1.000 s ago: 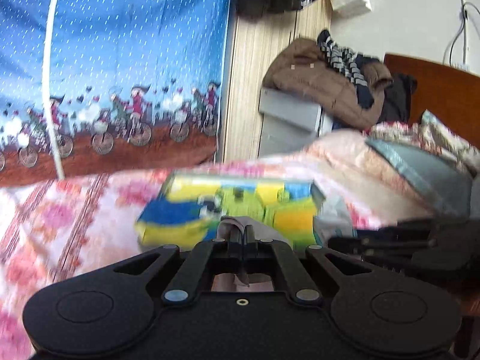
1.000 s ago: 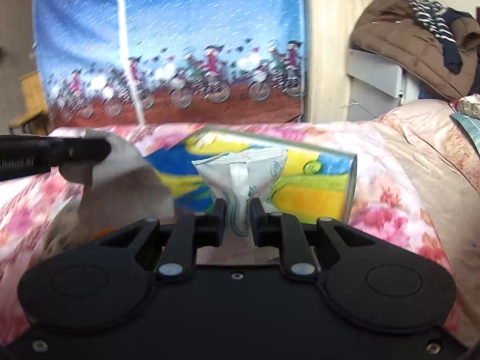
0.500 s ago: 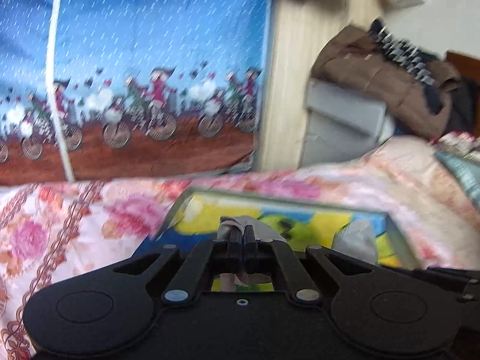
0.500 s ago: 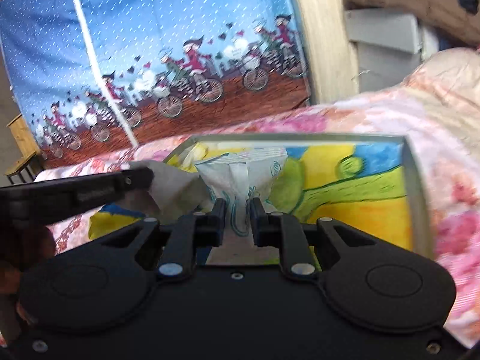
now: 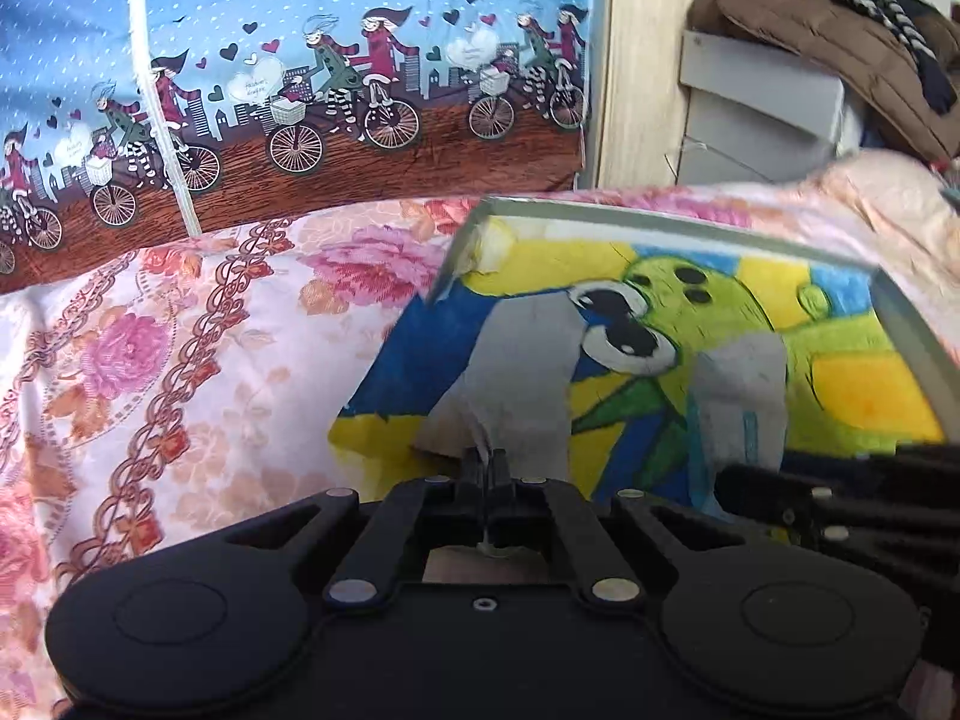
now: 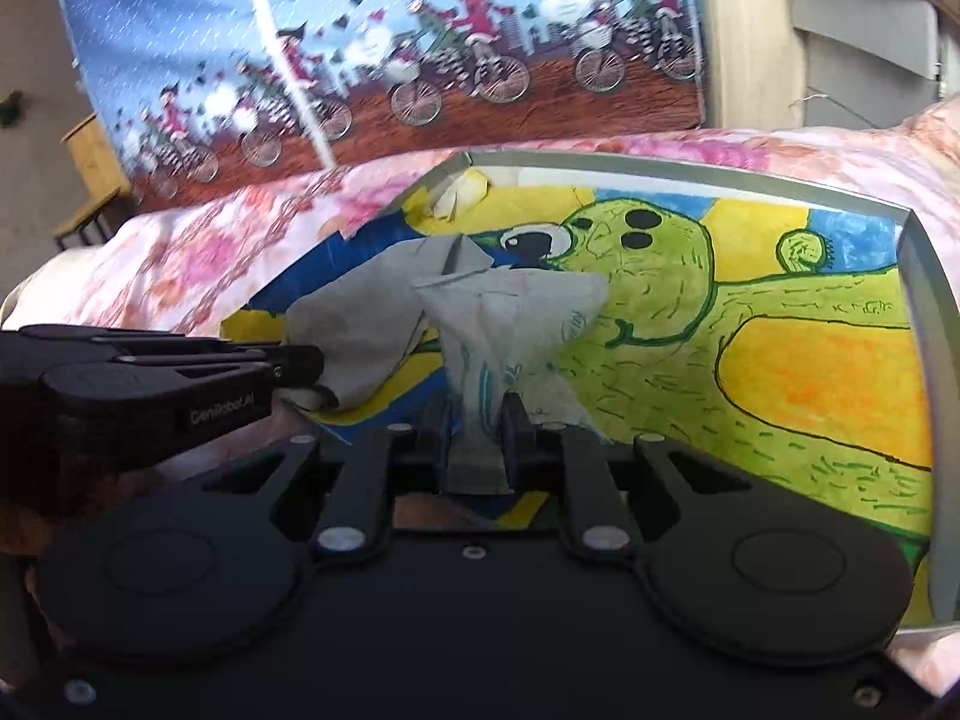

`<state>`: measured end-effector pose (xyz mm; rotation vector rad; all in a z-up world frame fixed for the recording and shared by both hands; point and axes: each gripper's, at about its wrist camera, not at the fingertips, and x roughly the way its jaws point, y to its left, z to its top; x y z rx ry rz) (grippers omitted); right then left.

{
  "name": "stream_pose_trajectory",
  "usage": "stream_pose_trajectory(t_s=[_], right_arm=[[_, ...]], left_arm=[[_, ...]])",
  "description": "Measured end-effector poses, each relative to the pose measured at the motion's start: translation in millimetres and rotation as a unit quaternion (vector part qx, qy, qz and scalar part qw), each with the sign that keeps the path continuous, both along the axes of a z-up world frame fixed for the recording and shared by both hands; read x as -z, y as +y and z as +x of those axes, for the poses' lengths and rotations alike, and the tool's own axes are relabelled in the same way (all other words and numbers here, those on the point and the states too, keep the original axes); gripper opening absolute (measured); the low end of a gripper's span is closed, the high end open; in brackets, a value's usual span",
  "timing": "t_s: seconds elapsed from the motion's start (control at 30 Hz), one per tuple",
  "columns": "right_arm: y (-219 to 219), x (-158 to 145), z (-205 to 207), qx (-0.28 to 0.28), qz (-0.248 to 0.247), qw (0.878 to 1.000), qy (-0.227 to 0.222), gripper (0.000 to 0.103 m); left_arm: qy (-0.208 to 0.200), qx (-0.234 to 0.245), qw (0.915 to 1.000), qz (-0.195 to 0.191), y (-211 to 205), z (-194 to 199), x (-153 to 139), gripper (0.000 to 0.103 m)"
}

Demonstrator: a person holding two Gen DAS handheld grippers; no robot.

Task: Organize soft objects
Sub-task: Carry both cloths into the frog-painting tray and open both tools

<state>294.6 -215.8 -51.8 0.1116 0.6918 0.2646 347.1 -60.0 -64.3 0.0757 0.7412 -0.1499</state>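
While both hands hang over the open box, let's sweep across from the left. Far left lies the floral bedspread [image 5: 180, 360], pink roses and chain borders, with the bicycle-print curtain [image 5: 300, 90] hanging behind it. Next comes the left gripper [image 5: 486, 462], jaws pinched fully together on the lower edge of a grey cloth [image 5: 516, 372], which drapes limply forward over the blue corner of the box. In the right wrist view that same grey cloth [image 6: 354, 324] sags in loose folds from the left gripper's tips [image 6: 300, 363], so it is clearly thin, floppy and very light.

Moving right, the painted box [image 6: 912, 276], a shallow grey-walled tray with a green cartoon creature on its floor, rests on the bed. Over its near-left part the right gripper [image 6: 477, 420] is clamped on the narrow waist of a white packet [image 6: 510, 312] with teal print, probably a soft pack of tissues; the top fans out wide above the pads. In the left wrist view the white packet [image 5: 741, 396] shows just beside the grey cloth, both apparently hovering over the box floor, though whether either touches it I cannot tell.

Handling call: neither item will resist or break, but both can slither. The packet's film looks slick, so the pinched waist is the right hold. The cloth wants a bunched edge, not a single layer. Far right, a brown coat [image 5: 810, 18] lies heaped on a grey cabinet.
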Motion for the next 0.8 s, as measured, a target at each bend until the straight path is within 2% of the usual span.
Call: stream_pose_trajectory(t_s=[0.17, 0.27, 0.33, 0.4, 0.5, 0.57, 0.7, 0.8], right_arm=[[-6, -9, -11, -0.015, 0.007, 1.0, 0.02, 0.012], [-9, -10, -14, 0.0, 0.014, 1.0, 0.016, 0.016], [-12, -12, -15, 0.008, 0.02, 1.0, 0.016, 0.026], [-17, -18, -22, 0.018, 0.013, 1.0, 0.014, 0.044], [-26, -32, -33, 0.027, 0.001, 1.0, 0.007, 0.054], [-33, -43, -42, 0.037, -0.001, 0.999, -0.004, 0.063], [-49, -73, -75, 0.056, 0.007, 0.997, -0.044, 0.086], [-54, -96, -103, 0.069, 0.008, 0.994, -0.082, 0.096]], left_arm=[[0.022, 0.013, 0.9996, -0.009, 0, -17, -6, 0.0], [0.024, 0.018, 0.9995, -0.008, -2, -23, -10, 0.0], [0.025, 0.017, 0.9995, -0.005, -3, -24, -14, 0.01], [0.019, 0.011, 0.9997, -0.006, -3, -26, -22, 0.018], [0.012, 0.006, 0.9997, -0.02, 2, -31, -37, 0.033], [0.005, 0.0, 0.9994, -0.035, 7, -37, -48, 0.038], [-0.03, 0.002, 0.9977, -0.061, 13, -59, -75, 0.051], [-0.074, 0.003, 0.9949, -0.069, 16, -85, -97, 0.066]])
